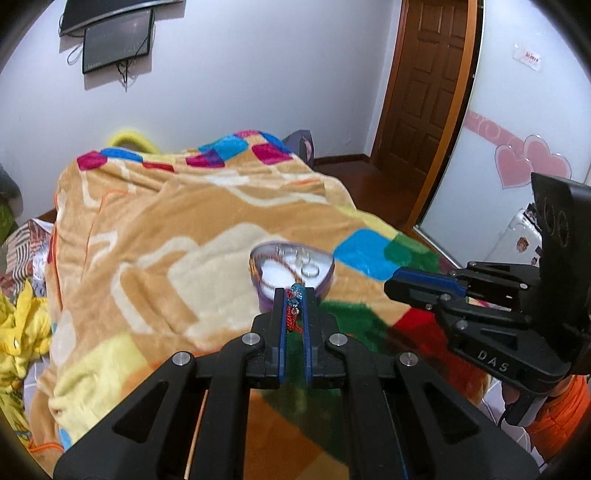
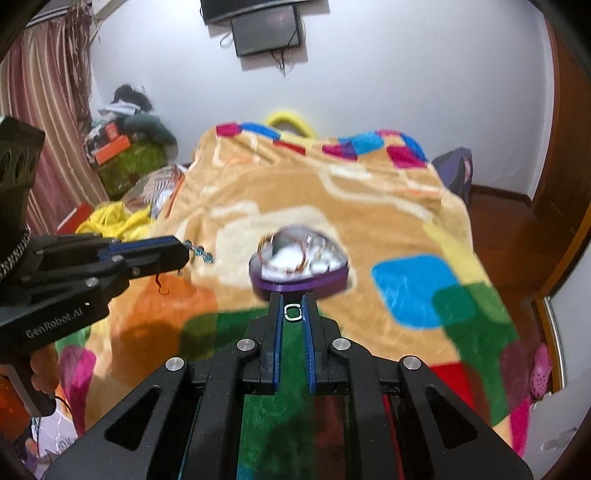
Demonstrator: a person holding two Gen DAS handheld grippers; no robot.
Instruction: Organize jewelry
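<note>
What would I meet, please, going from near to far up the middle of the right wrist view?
Right gripper pinching a small silver ring → purple heart-shaped jewelry box → tan patchwork blanket → yellow loop → wall screen.

Even, bright indoor light; soft shadows; strong fisheye bending with dark corners; right wrist view motion-blurred.
</note>
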